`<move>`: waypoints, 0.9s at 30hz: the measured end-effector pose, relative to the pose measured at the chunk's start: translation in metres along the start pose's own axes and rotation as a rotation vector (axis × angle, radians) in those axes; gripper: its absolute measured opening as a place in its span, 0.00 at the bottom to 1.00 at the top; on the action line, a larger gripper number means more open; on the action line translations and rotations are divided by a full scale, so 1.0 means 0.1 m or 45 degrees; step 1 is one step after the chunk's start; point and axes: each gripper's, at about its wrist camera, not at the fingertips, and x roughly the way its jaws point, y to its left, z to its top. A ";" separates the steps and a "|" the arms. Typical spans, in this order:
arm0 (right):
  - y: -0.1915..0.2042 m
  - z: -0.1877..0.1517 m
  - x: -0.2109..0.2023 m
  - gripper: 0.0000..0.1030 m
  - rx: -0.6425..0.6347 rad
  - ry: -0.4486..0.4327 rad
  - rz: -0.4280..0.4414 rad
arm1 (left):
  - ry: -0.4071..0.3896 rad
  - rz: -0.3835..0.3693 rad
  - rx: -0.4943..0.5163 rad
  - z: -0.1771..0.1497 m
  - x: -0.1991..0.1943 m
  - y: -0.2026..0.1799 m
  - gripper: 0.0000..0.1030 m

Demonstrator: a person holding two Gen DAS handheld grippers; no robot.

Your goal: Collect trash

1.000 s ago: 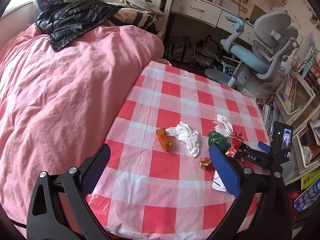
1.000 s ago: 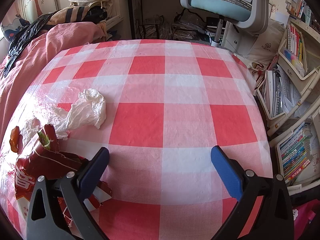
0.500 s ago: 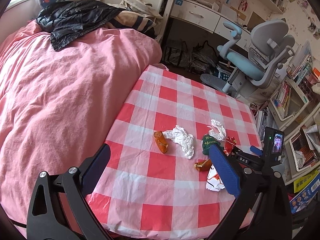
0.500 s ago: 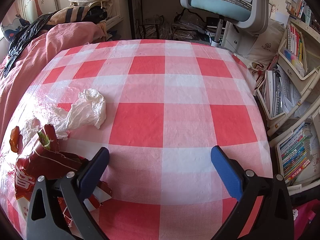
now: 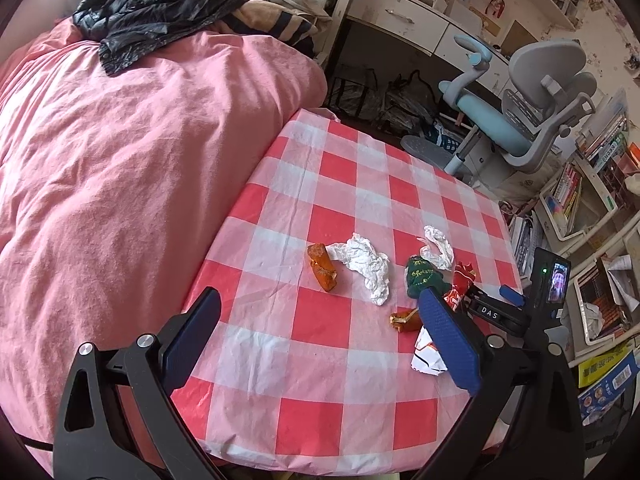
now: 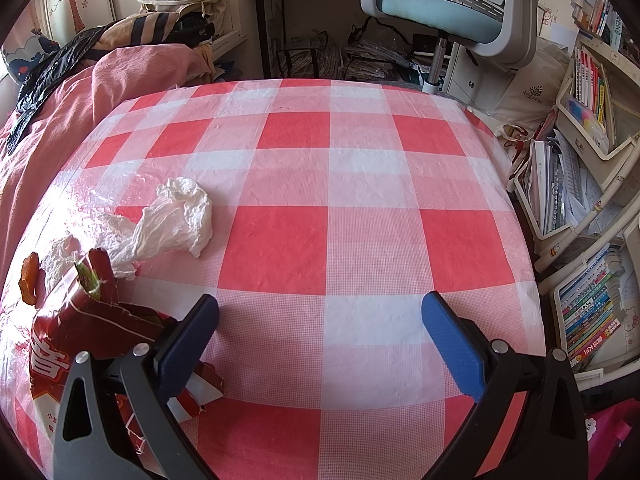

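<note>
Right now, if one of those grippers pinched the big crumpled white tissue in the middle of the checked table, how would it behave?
The crumpled white tissue looks thin and wrinkled, so it would probably squash flat and hang floppy. It seems very light, likely sliding over the glossy red-and-white checked tablecloth if nudged. Its flat, irregular shape should not roll.

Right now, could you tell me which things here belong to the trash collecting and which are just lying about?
For the job:
- orange wrapper
- crumpled white tissue
- smaller white tissue
- green wrapper
- red snack bag
- small gold wrapper

Just lying about:
- black jacket on the pink duvet
- desk chair
- books on the shelves
</note>
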 end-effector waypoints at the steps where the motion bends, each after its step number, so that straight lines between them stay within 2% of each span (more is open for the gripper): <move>1: 0.00 0.00 0.00 0.94 0.000 0.000 0.000 | 0.000 -0.016 -0.006 0.00 0.00 0.01 0.93; 7: 0.00 0.00 0.00 0.94 0.000 0.000 0.000 | 0.005 -0.025 -0.093 0.00 -0.02 0.13 0.93; 11: 0.00 0.01 0.00 0.94 0.000 0.000 0.000 | -0.025 -0.011 -0.069 -0.02 -0.07 0.08 0.93; 19: 0.00 0.00 0.00 0.94 0.000 0.000 0.000 | -0.083 0.046 0.071 0.01 -0.18 -0.11 0.93; 27: 0.00 0.00 0.00 0.94 0.000 0.000 0.000 | -0.063 0.051 0.049 0.03 -0.14 -0.07 0.93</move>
